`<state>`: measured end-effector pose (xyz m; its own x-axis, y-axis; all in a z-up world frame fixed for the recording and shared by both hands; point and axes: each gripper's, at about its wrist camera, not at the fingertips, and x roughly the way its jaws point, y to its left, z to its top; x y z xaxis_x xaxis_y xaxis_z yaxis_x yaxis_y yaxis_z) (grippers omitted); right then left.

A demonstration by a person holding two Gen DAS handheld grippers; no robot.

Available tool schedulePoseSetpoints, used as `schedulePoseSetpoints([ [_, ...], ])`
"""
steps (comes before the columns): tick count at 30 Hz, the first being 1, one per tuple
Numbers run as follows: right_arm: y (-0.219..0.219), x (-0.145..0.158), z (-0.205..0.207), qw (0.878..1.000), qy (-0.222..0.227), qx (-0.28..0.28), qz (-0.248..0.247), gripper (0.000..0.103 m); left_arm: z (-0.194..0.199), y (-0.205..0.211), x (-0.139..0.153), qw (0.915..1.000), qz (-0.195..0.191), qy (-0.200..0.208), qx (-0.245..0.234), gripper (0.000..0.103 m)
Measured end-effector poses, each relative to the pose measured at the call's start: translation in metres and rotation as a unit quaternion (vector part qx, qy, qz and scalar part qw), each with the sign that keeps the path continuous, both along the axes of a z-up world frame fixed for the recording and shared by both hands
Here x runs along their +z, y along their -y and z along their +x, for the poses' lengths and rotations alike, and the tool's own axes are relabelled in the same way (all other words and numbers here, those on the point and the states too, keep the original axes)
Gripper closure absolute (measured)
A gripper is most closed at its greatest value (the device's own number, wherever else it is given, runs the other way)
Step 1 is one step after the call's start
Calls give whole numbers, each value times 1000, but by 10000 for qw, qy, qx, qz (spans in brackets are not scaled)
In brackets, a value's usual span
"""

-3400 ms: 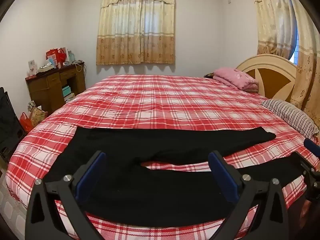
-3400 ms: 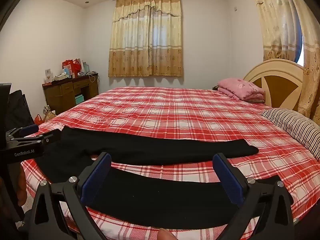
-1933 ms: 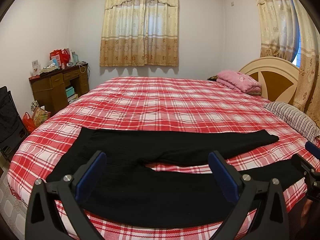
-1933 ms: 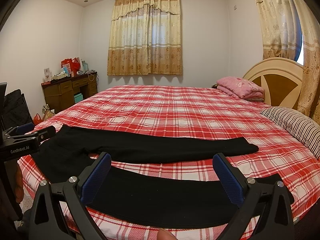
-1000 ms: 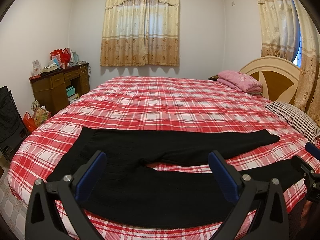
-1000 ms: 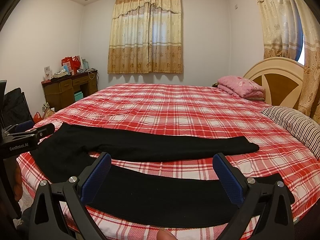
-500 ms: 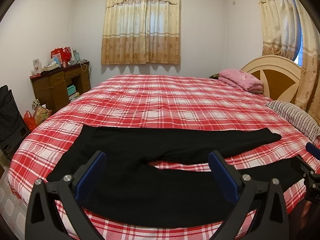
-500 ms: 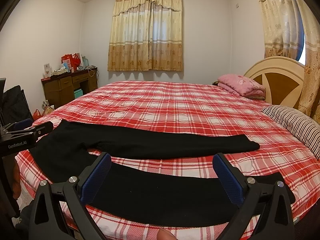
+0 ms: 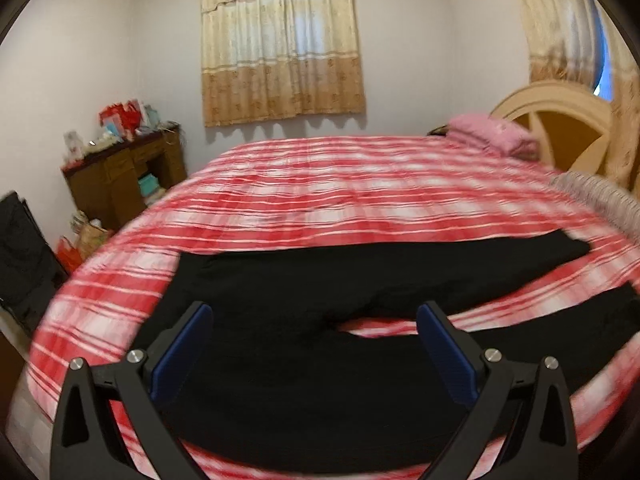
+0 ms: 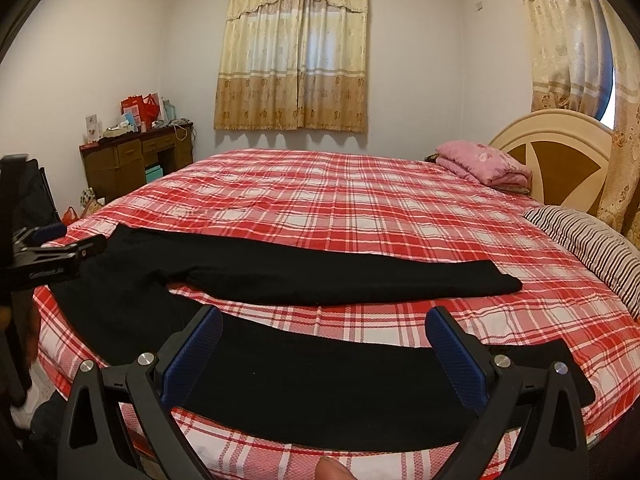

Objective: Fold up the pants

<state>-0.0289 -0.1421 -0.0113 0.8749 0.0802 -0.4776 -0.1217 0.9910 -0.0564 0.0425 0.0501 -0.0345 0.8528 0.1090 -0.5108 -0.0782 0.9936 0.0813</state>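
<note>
While the right gripper (image 10: pixel 324 344) hangs spread and empty above the near leg, the left gripper (image 9: pixel 314 340), equally spread, has just swung toward the waist of the black pants (image 10: pixel 304 276) lying flat on the bed (image 10: pixel 360 200); folding hasn't begun.

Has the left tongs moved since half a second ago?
Yes. In the left wrist view, now motion-blurred, the black pants and wooden desk sit further right than before, so the open left tongs has swung or shifted leftward.
</note>
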Motion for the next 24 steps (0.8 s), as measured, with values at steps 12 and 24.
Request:
schedulePoseSetpoints([
  [12,-8,-40,26,9989,-410,0,-218,1,123,-117,-20,9898,1116,-881,-24,1],
  [24,11,-57,61,9959,-800,-268,-314,1,190,-166,-67,9841,264,-1754,-68,24],
])
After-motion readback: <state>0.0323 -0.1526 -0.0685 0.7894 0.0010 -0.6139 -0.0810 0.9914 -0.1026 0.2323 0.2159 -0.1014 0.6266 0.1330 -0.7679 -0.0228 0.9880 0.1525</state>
